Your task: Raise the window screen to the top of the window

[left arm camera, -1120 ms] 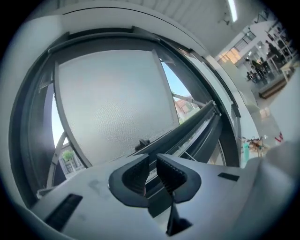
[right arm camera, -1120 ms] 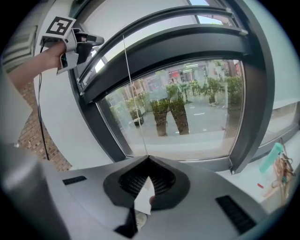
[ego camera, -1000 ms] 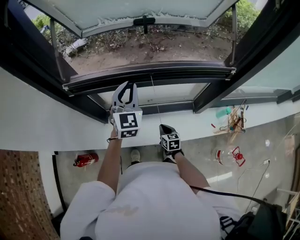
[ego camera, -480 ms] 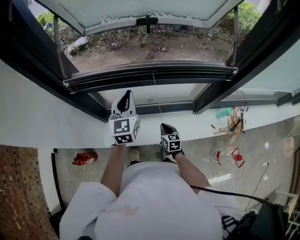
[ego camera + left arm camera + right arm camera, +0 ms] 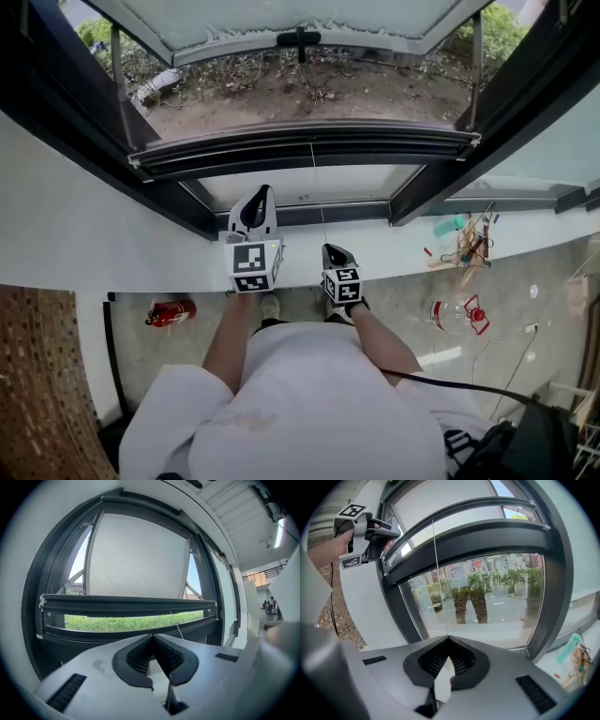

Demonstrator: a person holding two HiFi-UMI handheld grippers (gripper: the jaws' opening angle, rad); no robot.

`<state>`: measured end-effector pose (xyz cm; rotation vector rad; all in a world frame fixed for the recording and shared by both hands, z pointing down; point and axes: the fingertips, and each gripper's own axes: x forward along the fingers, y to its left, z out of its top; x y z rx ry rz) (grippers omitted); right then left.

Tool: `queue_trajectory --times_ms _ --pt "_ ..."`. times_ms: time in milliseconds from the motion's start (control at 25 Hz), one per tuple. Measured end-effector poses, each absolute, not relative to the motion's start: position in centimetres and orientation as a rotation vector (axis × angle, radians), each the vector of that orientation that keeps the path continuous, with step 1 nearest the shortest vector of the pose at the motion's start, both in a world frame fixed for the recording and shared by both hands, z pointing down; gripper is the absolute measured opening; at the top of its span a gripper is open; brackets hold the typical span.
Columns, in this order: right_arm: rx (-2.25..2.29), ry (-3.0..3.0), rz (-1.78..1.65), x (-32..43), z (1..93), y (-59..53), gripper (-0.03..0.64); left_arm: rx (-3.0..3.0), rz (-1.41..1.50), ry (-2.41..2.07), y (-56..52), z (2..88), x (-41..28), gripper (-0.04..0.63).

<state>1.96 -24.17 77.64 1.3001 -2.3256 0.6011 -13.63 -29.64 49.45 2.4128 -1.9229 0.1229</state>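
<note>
Right gripper (image 5: 448,639): jaws pressed together, pinching the pull cord (image 5: 446,606) right at the tips. From there the cord ran in a straight line up and away to the bottom bar (image 5: 454,512) of the window screen (image 5: 126,605).

Left gripper (image 5: 152,638): jaws had just been closing and sat pad to pad, nothing between them. It was just left of the right gripper, held level and pointed at the window. The cord passed close on the right of its tips, clear of them.

The screen bar lay straight ahead of the left gripper, crossing its view just above the tips and spanning the opening side to side. It sat low in the opening, with only a strip of greenery between it and the lower frame rail. I couldn't separate the mesh from the pale swung-out sash (image 5: 138,555) beyond it.

The white sill (image 5: 112,253) ran under both grippers. On it, well right of the right gripper, I saw a teal item (image 5: 447,225) and a bundle of wooden sticks (image 5: 469,246). A red fire extinguisher (image 5: 172,314) lay on the floor, below and left of the left gripper.
</note>
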Motion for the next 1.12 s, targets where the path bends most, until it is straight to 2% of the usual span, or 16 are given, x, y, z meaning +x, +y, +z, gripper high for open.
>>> queue_trajectory --times_ms 1120 --pt "1.316 -2.332 0.502 0.6 77.3 -25.9 0.000 2.380 0.152 -1.982 -29.2 50.0 -15.3 0.002"
